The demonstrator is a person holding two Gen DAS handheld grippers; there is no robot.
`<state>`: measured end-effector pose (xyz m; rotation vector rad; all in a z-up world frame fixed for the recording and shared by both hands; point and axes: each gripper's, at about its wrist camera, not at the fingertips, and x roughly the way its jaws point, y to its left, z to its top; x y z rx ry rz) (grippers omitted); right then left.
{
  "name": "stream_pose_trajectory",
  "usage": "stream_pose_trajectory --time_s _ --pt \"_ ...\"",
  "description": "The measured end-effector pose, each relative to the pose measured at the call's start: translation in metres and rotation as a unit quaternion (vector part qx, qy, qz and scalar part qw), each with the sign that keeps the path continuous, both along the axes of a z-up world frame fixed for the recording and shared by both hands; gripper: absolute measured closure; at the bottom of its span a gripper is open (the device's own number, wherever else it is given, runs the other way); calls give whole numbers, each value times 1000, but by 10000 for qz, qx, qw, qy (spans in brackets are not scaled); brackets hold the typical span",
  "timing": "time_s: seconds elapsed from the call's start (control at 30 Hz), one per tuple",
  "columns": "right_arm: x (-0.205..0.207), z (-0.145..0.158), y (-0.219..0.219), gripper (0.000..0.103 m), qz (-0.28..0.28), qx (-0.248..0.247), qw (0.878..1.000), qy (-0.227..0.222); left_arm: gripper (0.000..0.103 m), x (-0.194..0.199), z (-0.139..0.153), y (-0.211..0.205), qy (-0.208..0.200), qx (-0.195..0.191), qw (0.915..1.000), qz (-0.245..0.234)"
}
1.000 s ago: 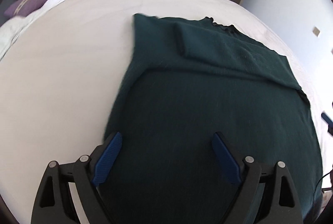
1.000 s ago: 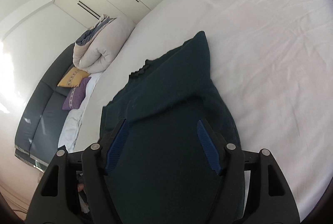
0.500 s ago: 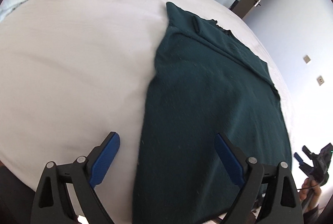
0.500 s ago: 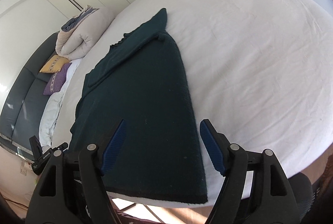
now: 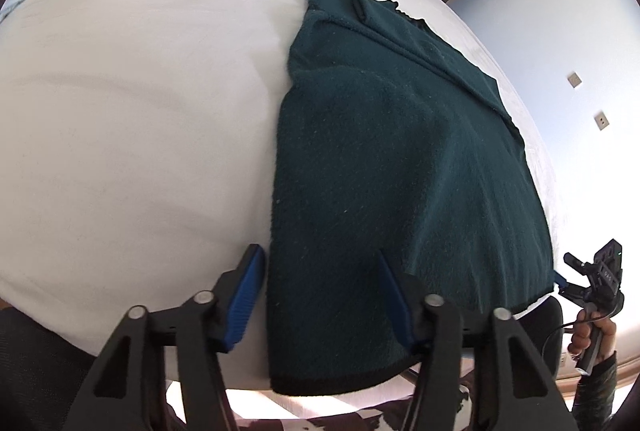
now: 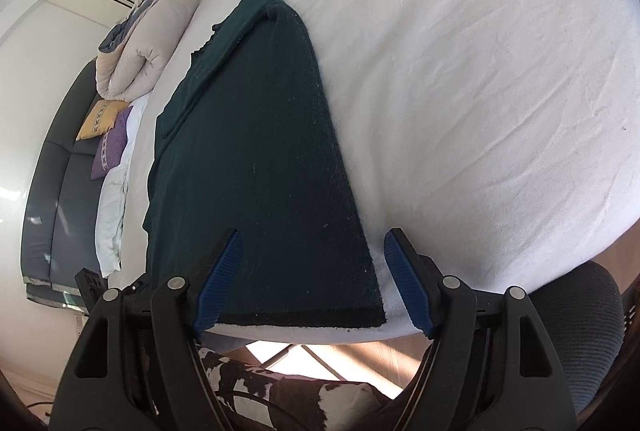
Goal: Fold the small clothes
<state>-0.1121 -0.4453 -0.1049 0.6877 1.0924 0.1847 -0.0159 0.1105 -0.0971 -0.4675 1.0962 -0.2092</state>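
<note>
no readable text, labels, brands or numbers anywhere, faint marks on the right gripper [image 5: 600, 279] body at 4 o'clock in the left wrist view too small to read

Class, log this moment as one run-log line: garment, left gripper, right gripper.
dark green garment: flat on bed | left gripper: closing, astride near-left corner | right gripper: open, astride near-right corner

Green sweater [image 5: 400, 167] on bed [image 5: 132, 103], jaws seemingly straddling corner
</note>
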Motion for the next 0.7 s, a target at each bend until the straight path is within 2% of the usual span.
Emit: stream_pose_trajectory --time_s 0.07,0.17,0.23,0.33,0.43,0.53,0.7 --pt "3 1 0 31 54 67 9999 56 57 -2 -2 7 98 -209 9997 21" --pt "2 0 -3 31 44 310 9995 106 57 -5 -4 14 222 -513 9984 -31" --pt "-1 -2 -6 31 26 465 9988 122 53 -7 -5 18 265 -728 9970 -25" --pt "-3 -2 -8 31 29 593 9981 146 45 -11 -11 30 331 -1313 9907 95" --pt "-4 -3 -9 31 48 634 9978 170 44 -14 -11 30 374 -1421 9891 55" --pt "-4 -3 -11 31 37 699 9974 192 39 -14 -12 28 431 -1475 9881 -60" --pt "-3 -5 -14 31 78 785 9966 219 37 -16 -20 38 529 -1977 9788 77"
